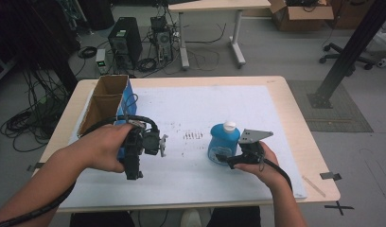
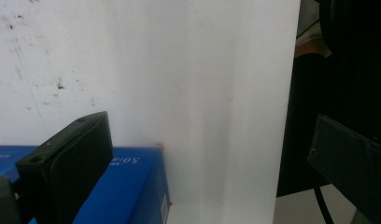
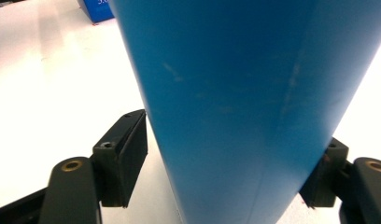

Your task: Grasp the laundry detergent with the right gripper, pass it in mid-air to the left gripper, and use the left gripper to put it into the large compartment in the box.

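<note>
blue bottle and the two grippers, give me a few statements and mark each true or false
1. The blue bottle stands upright on the white mat. True.
2. The bottle's cap is red. False: the cap is white.
3. The right gripper has the bottle between its jaws. True: in the right gripper view a jaw sits at each side of the blue body, pressed to it.
4. The left gripper holds the bottle too. False: it is off to the left, near the open box, with nothing between its jaws.
5. The open box lies in the middle of the table. False: it sits at the left edge.
</note>
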Action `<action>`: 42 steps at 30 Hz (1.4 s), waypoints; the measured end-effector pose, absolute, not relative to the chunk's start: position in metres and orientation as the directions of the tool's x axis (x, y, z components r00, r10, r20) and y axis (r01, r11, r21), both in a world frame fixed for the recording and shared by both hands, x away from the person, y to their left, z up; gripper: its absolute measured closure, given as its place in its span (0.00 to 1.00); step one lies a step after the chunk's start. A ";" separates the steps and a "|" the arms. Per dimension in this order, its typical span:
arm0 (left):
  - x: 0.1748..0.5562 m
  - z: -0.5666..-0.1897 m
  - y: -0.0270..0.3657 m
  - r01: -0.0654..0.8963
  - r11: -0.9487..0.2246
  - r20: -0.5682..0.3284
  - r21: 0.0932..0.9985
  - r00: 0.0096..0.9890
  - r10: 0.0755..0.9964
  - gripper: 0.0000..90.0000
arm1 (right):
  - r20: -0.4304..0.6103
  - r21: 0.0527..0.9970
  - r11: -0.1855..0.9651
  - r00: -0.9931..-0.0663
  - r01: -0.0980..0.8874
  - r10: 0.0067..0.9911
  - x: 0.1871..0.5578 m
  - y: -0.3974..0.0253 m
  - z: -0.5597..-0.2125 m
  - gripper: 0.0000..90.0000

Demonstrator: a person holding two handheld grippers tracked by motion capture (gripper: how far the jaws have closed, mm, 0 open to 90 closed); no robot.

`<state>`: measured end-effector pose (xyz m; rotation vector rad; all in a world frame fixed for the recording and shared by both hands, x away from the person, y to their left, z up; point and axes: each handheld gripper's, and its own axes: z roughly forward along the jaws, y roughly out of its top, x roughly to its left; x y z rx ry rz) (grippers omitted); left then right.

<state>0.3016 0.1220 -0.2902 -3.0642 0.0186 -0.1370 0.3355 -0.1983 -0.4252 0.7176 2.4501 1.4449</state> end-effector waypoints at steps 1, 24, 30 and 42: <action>0.302 -0.290 0.122 -0.006 -0.997 0.088 -0.073 0.996 -0.012 0.00 | 0.067 0.864 0.401 -0.860 0.303 0.506 0.336 -0.198 -0.426 0.33; 0.301 -0.289 0.111 -0.019 -0.997 0.091 -0.074 0.996 -0.026 0.00 | 0.012 0.888 0.393 -0.865 0.240 0.501 0.333 -0.200 -0.431 0.48; 0.302 -0.283 0.107 -0.020 -0.997 0.099 -0.077 0.995 -0.027 0.00 | -0.005 0.888 0.400 -0.866 0.225 0.500 0.331 -0.202 -0.424 0.49; 0.307 -0.269 0.104 -0.011 -0.998 0.112 -0.066 0.994 -0.019 0.00 | -0.055 0.897 0.414 -0.891 0.153 0.450 0.325 -0.208 -0.374 0.49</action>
